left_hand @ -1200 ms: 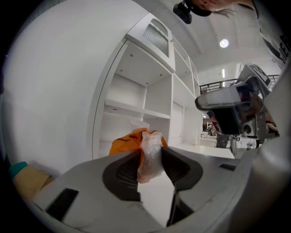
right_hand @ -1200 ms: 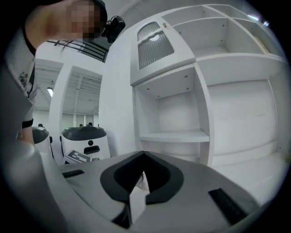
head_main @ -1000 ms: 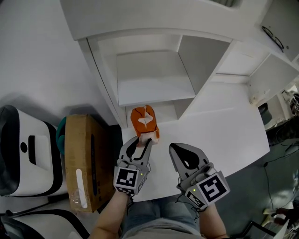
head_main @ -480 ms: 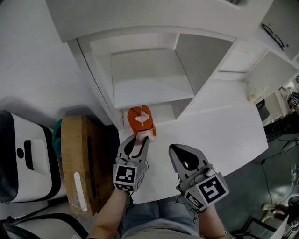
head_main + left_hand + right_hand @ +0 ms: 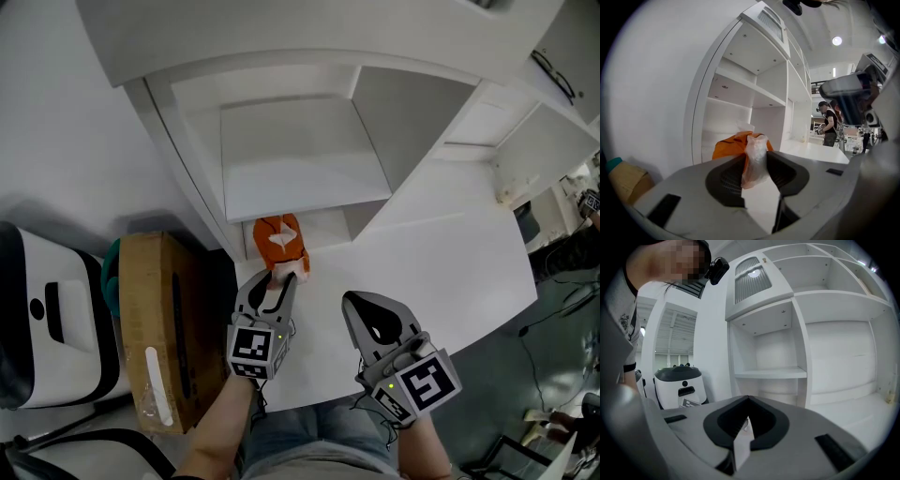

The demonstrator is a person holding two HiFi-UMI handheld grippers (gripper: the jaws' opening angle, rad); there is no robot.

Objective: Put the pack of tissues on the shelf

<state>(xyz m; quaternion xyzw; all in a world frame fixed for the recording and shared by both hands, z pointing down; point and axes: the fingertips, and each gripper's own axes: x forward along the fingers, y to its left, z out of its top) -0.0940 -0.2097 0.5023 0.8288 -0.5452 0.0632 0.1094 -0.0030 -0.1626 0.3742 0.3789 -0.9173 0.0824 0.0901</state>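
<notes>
At the foot of the white shelf unit, the left gripper pinches the orange pack of tissues by its clear wrapper, right at the lowest compartment's mouth. The right gripper hangs over the table, jaws together, empty.

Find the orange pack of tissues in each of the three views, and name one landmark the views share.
Head view: pack of tissues left of centre, in front of the shelf unit's lowest opening, pinched by the left gripper.
Left gripper view: centre, between the jaws.
Right gripper view: not in it.
Shared landmark: the white shelf unit.
</notes>
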